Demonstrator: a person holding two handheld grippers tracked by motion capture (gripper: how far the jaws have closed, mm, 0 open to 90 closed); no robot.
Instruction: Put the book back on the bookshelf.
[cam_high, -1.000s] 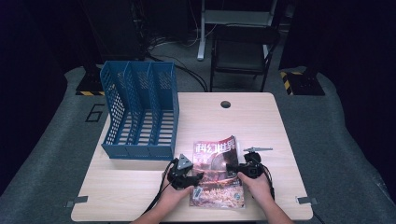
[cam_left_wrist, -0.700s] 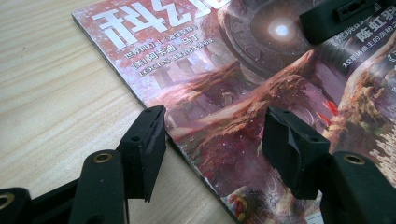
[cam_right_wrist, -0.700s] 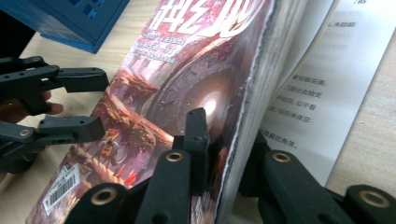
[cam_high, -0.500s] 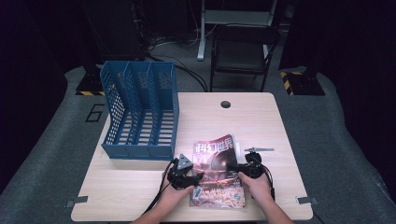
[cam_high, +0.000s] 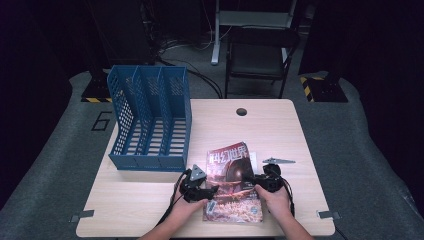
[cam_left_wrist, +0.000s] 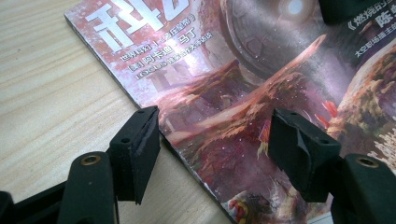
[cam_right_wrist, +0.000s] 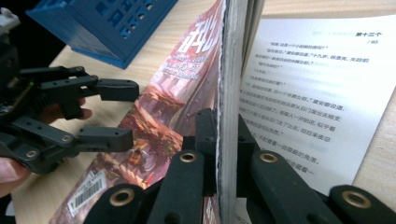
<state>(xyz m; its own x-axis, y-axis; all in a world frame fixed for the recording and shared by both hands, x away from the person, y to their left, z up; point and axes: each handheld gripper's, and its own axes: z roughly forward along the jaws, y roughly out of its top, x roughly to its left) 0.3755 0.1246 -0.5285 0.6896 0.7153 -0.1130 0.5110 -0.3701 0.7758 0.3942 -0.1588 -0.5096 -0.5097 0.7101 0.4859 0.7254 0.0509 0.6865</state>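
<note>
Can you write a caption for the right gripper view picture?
Right tool pinches the magazine edge, lifting pages.

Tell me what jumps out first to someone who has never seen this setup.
The red-covered magazine at the near edge of the table draws the eye first: the right gripper is clamped on its right-hand edge and lifts the cover with a wad of pages off a printed page. The left gripper stands open astride the spine edge, its jaws having just been opening. Behind and to the left stands a blue three-slot file rack.
</note>
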